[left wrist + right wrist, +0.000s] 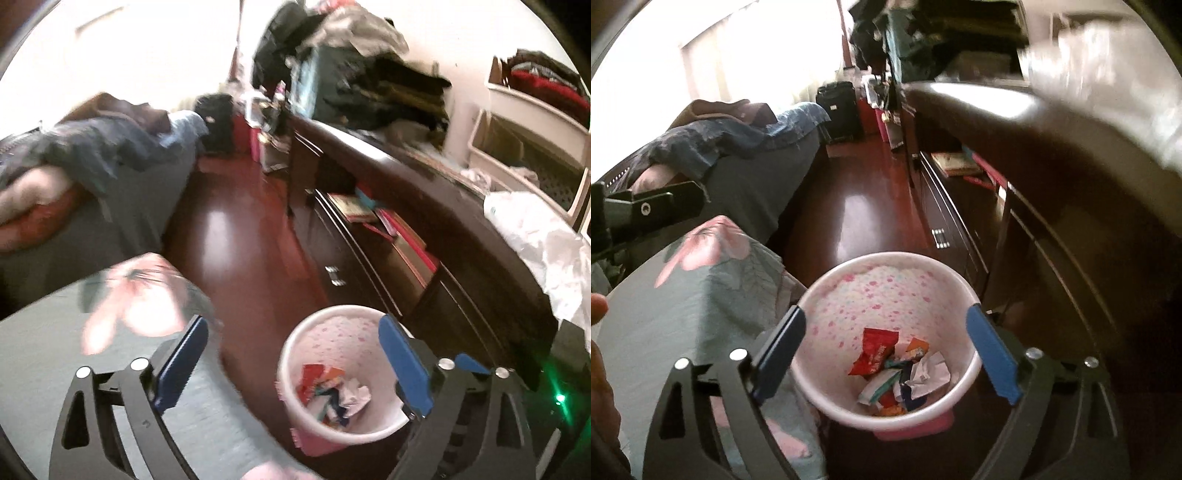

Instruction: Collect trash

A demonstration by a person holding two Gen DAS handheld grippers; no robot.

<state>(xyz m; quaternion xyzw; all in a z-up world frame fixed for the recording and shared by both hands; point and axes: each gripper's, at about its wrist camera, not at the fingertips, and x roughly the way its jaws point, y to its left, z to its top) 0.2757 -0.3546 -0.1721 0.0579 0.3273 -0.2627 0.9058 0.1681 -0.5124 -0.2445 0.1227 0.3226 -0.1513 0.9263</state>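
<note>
Right tool (886,354) wide (bin (886,417) half-hidden)

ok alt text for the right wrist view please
The open right gripper hangs empty over a white bin with pink spots that holds wrappers and crumpled paper. The bin stands on a dark red floor between a floral bedspread and a dark wooden cabinet.

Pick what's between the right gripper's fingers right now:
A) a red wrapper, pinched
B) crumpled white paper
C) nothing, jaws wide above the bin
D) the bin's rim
C: the right gripper stands wide open and empty over the pink bin; the wrappers lie at its bottom.
</note>
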